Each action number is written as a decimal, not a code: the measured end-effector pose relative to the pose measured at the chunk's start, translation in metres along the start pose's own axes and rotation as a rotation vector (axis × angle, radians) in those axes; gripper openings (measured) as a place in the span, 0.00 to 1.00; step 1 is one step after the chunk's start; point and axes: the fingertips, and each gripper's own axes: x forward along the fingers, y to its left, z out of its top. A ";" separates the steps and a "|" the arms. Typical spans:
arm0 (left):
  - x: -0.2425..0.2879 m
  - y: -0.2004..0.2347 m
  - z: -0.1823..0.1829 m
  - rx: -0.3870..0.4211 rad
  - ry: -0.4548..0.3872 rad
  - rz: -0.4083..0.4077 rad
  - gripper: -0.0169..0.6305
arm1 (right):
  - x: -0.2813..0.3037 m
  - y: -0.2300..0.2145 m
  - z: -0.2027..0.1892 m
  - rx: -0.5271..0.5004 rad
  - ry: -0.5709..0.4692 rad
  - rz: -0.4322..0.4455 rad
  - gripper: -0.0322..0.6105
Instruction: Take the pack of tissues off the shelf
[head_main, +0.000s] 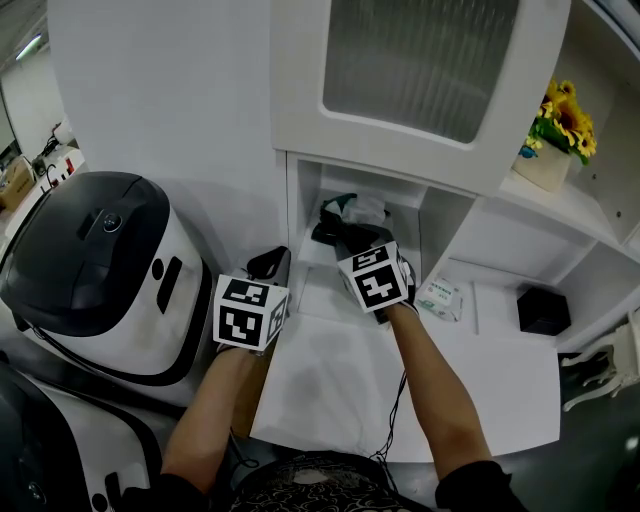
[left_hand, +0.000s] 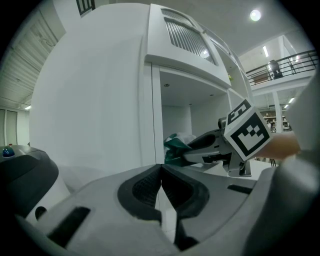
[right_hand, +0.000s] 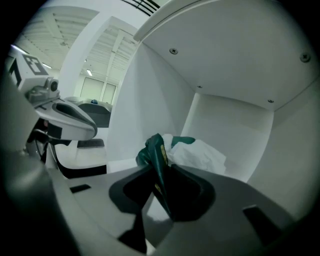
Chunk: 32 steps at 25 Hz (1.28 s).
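The pack of tissues (head_main: 357, 208), crumpled green and white plastic, sits inside a white shelf cubby (head_main: 305, 215). My right gripper (head_main: 340, 232) reaches into that cubby. In the right gripper view its jaws are shut on the green edge of the pack of tissues (right_hand: 159, 159), and the white part bulges beyond the right gripper (right_hand: 162, 175). My left gripper (head_main: 270, 265) hovers outside, left of the cubby's side wall. The left gripper (left_hand: 161, 182) has its pads pressed together with nothing between them. From there I see the pack of tissues (left_hand: 175, 145) pinched by the right gripper (left_hand: 210, 145).
Another small tissue pack (head_main: 440, 298) and a black box (head_main: 543, 310) lie on the lower shelf to the right. A pot of sunflowers (head_main: 555, 140) stands above. A frosted cabinet door (head_main: 420, 60) overhangs the cubby. A black-and-white machine (head_main: 90, 260) stands at left.
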 end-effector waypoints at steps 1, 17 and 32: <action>0.000 0.000 0.000 0.000 0.000 0.000 0.04 | 0.000 0.000 0.000 0.002 -0.001 0.000 0.20; -0.007 -0.001 0.000 0.005 -0.001 0.001 0.04 | -0.004 0.001 0.002 -0.004 -0.026 -0.007 0.07; -0.020 -0.008 0.005 0.015 -0.011 0.000 0.04 | -0.028 -0.002 0.022 0.019 -0.108 -0.049 0.06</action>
